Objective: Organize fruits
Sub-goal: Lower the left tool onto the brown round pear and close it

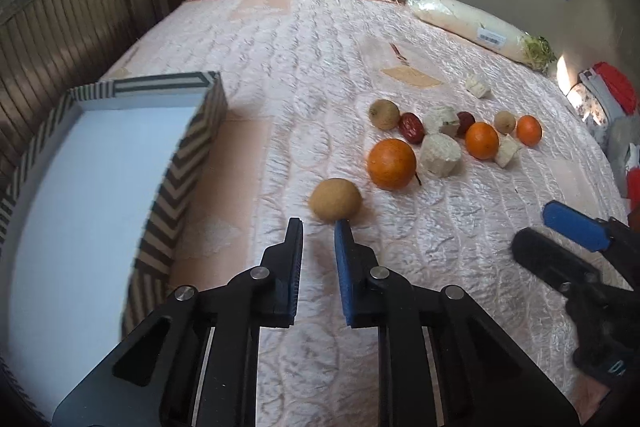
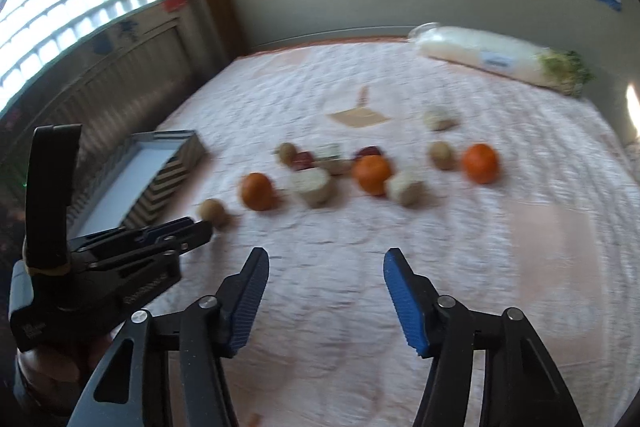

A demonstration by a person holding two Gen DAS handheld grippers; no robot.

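Surface materials and finishes

Bed cover (image 1: 320,67): quilted cloth, slight sheen. Box (image 1: 188,147): striped paper-faced walls, smooth matt pale floor. Large orange (image 1: 391,163): glossy peel. Brown fruit (image 1: 334,203): dull, rough skin. Left gripper (image 1: 319,227): matt black plastic, ribbed blue pads (image 1: 343,267), bright metal pins.

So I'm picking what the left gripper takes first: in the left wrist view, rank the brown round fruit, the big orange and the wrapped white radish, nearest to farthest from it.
1. Brown round fruit: just beyond the left gripper, at its right fingertip.
2. Big orange: a bit farther, up and right.
3. Wrapped white radish: far back by the wall, right side.
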